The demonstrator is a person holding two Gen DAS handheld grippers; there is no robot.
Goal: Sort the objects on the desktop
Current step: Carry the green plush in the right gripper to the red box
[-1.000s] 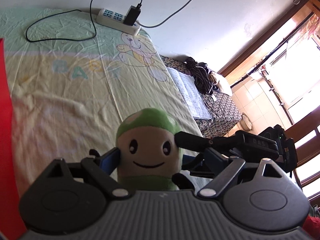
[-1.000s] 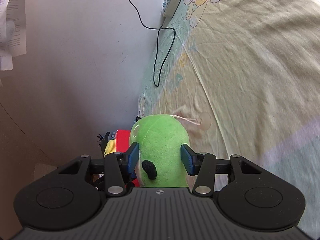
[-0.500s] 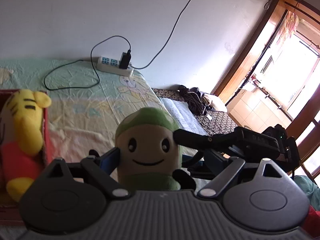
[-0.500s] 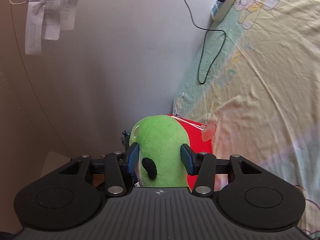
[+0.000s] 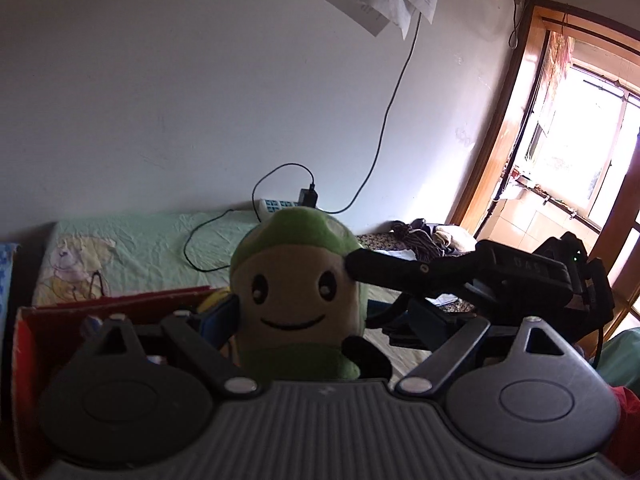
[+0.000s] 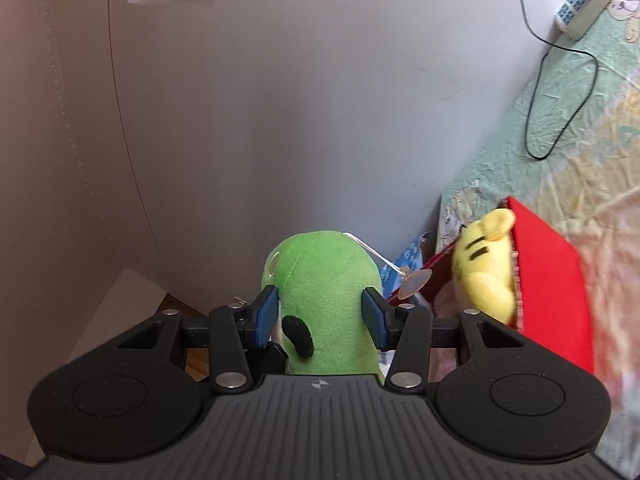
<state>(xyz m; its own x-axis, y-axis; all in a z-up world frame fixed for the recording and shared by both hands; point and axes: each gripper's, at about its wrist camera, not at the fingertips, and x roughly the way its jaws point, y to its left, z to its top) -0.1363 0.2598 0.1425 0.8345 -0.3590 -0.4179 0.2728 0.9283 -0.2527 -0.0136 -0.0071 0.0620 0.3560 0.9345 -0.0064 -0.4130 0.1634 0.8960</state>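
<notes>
Cartoon-print bedsheet [image 6: 568,128] against a white wall [image 5: 200,80], red box [image 6: 552,280] right of the right gripper [image 6: 322,316], both it and the left gripper [image 5: 296,316] clamping the green plush toy [image 6: 324,292].

A green plush toy [image 5: 298,300] with a tan face, black oval eyes, a stitched smile and small black hands sits upright, lifted above the bed. A white string with a clear suction cup [image 6: 414,282] hangs from its head. Beside it stands an open red box [image 6: 556,280] on the bed, with a yellow plush toy [image 6: 486,266] marked by black stripes lying inside against its wall.
</notes>
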